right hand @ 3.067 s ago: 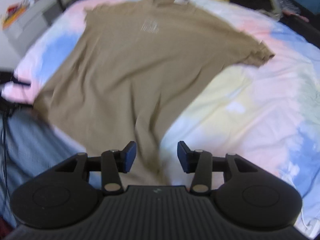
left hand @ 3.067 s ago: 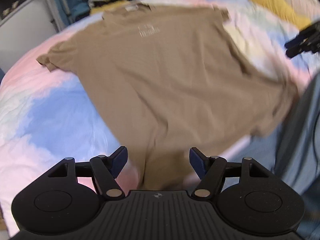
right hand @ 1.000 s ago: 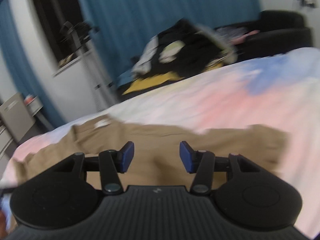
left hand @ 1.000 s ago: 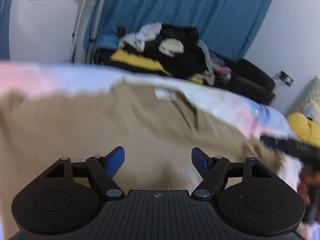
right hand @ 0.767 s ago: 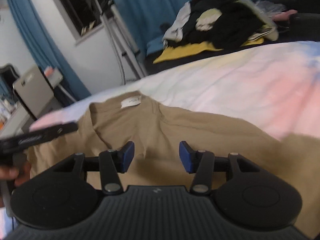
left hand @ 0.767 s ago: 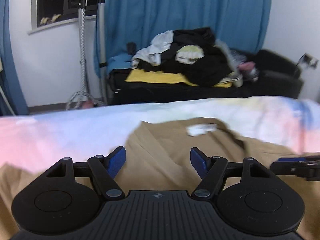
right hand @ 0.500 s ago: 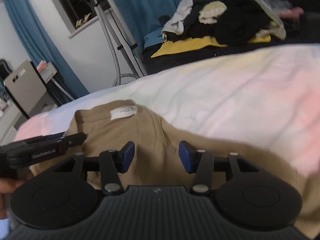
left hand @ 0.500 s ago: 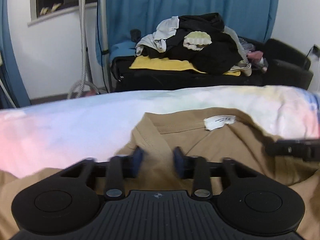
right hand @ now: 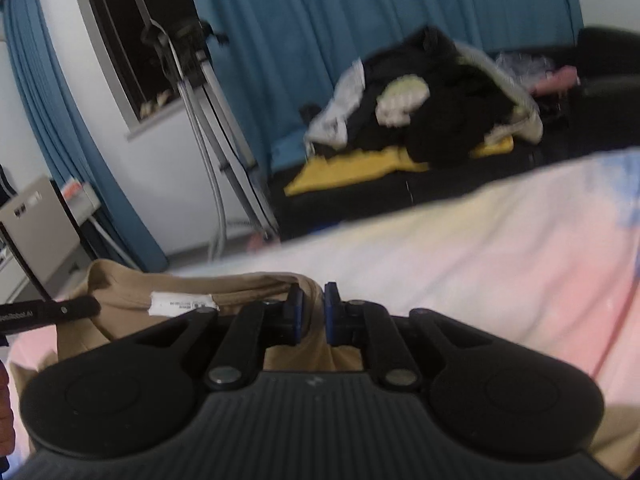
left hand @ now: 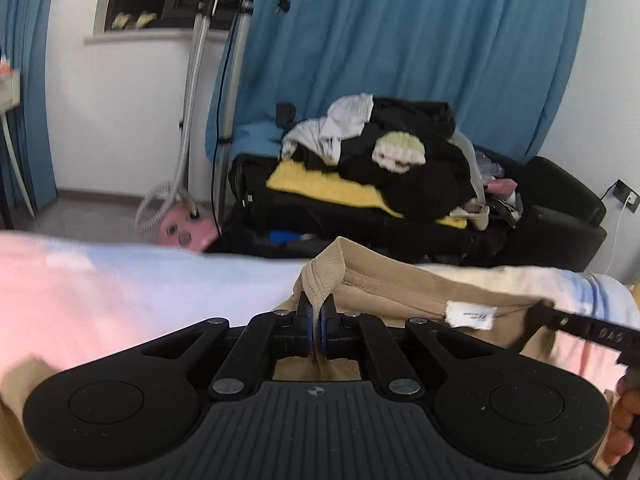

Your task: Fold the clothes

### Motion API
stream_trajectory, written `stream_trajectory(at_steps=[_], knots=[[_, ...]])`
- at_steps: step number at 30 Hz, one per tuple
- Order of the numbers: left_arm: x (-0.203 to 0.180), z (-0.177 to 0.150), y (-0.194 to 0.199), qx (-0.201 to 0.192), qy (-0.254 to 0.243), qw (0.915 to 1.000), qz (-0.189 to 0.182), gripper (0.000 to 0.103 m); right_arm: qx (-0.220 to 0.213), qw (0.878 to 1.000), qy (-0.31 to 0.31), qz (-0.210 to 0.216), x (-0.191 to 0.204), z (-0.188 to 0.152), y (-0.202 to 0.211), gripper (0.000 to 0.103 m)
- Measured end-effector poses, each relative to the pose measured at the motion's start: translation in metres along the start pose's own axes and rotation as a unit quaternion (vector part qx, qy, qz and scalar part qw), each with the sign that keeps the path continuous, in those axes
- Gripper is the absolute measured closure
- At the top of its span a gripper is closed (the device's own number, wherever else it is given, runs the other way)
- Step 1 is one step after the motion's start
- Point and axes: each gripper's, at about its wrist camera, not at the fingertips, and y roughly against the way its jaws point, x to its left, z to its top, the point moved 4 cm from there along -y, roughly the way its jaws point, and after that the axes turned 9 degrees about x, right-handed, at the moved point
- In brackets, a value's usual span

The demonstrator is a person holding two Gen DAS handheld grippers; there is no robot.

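The tan T-shirt [left hand: 404, 288] is lying on the bed [left hand: 120, 280], which is covered by a pastel pink, blue and yellow sheet, with the collar end being pinched at two points. The left hand-held gripper [left hand: 318, 322] is pressed together on the ribbed collar [left hand: 326, 276], and a fold of the rib is being pushed up above the blue pads. The right hand-held gripper [right hand: 312, 312] is clamped on the collar edge on the other side of the white neck label [right hand: 182, 303]; cloth is being held bunched between its pads, which are standing slightly apart around it. Each gripper is being seen by the other camera: the right one at the right edge of the left wrist view, with part of a hand [left hand: 622, 424] on it, and the left one at the left edge of the right wrist view. Beyond the bed, a pile of clothes [left hand: 400, 168] is lying on a black sofa [left hand: 560, 216], backed by a blue curtain [left hand: 420, 40]. A garment steamer [left hand: 184, 232] is standing by the window wall. The right wrist view is blurred.
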Motion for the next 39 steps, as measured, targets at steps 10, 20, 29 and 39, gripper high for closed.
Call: stream_trajectory(at_steps=[10,20,29,39], knots=[[0.02,0.018,-0.092,0.005,0.011,0.9978,0.065,0.098,-0.017,1.0,0.01,-0.024,-0.01,0.02,-0.074,0.092],[0.025,-0.008,-0.1,-0.001,-0.036,0.9972,0.066,0.096,-0.006,1.0,-0.002,-0.014,-0.032,-0.012,-0.125,0.091],[0.029,-0.02,-0.028,-0.007,-0.044,0.9984,0.034,0.04,0.015,0.999,0.049,0.015,-0.001,-0.014,-0.053,0.041],[0.062,-0.13,0.126,0.037,0.009,0.9992,0.009,0.04,-0.003,0.998,0.036,0.056,0.039,-0.087,0.129,0.041]])
